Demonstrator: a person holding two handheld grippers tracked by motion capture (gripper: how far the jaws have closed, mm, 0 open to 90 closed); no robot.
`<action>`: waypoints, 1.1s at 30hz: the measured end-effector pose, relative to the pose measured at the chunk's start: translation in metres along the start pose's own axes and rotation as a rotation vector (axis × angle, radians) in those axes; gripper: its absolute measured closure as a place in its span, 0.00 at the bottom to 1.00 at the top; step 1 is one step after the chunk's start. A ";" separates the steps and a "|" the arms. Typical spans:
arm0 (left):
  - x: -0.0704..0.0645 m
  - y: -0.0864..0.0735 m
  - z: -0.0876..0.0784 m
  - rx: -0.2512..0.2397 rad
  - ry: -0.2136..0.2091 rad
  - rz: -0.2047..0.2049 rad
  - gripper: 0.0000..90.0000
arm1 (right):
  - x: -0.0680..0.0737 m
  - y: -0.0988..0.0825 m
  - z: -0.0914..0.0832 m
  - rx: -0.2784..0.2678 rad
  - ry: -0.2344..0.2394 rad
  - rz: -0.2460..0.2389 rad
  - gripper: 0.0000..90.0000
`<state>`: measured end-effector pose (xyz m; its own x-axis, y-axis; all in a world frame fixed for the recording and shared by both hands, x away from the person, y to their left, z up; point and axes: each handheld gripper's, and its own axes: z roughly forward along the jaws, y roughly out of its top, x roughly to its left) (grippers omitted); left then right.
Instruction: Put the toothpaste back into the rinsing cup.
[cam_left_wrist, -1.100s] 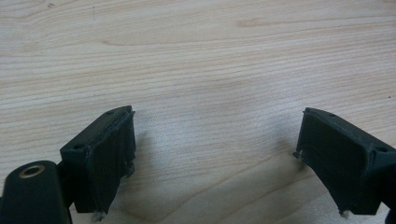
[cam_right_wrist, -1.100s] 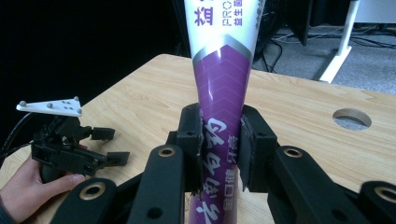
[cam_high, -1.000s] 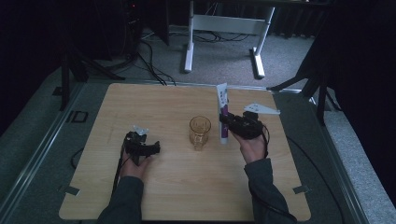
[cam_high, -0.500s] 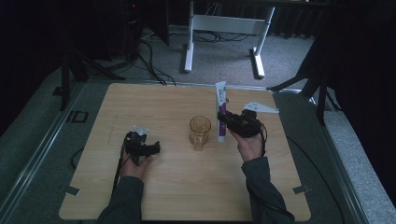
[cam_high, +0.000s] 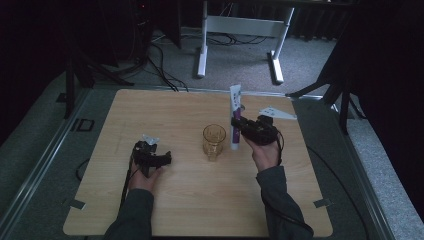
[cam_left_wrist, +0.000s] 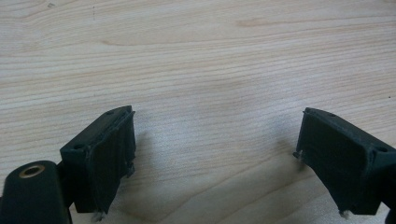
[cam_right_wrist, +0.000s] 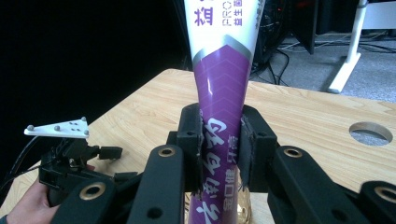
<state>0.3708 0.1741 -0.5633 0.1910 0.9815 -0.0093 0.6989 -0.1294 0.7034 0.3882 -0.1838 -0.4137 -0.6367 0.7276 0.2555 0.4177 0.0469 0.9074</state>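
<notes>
A wooden table (cam_high: 190, 200) is seen from above, with a person's two forearms coming in from the bottom edge. At the left, the person's left hand (cam_high: 145, 175) rests on the tabletop and holds the left gripper (cam_high: 148, 150), low over the wood and well apart from the other things. In the left gripper view, its two black jaws stand wide apart with only bare wood grain between them, so this gripper is open and holds nothing.

Near the middle of the table stands an amber drinking glass (cam_high: 214, 141), upright on the wood.

Just to the right of the glass is a tube of toothpaste (cam_high: 235, 120), white at the top and purple lower down, held nearly upright with its flat crimped end uppermost. Its lower end reaches down close beside the glass; whether it touches the table cannot be told.

To the right of the tube, the person's right hand (cam_high: 265, 150) holds the right gripper (cam_high: 241, 127), which points leftward. In the right gripper view, its two black pads (cam_right_wrist: 254, 149) press against both sides of the purple part of the tube (cam_right_wrist: 219, 107), so this gripper is clamped on the tube. The same view shows the other gripper (cam_right_wrist: 70, 154) farther off at lower left, and a round hole (cam_right_wrist: 371, 132) in the tabletop at right.
</notes>
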 end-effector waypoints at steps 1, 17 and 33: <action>0.000 0.000 0.000 0.000 0.000 0.000 0.13 | 0.000 0.000 0.000 -0.001 0.002 0.001 0.81; 0.000 0.000 0.000 0.000 0.000 0.001 0.13 | 0.000 0.001 0.007 -0.021 -0.001 0.013 0.81; 0.000 0.000 0.000 0.000 0.000 0.001 0.13 | 0.001 -0.002 0.014 -0.036 -0.001 0.027 0.81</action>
<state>0.3709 0.1742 -0.5633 0.1918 0.9814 -0.0092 0.6988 -0.1300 0.7034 0.3957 -0.1739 -0.4198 -0.6244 0.7292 0.2800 0.4113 0.0022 0.9115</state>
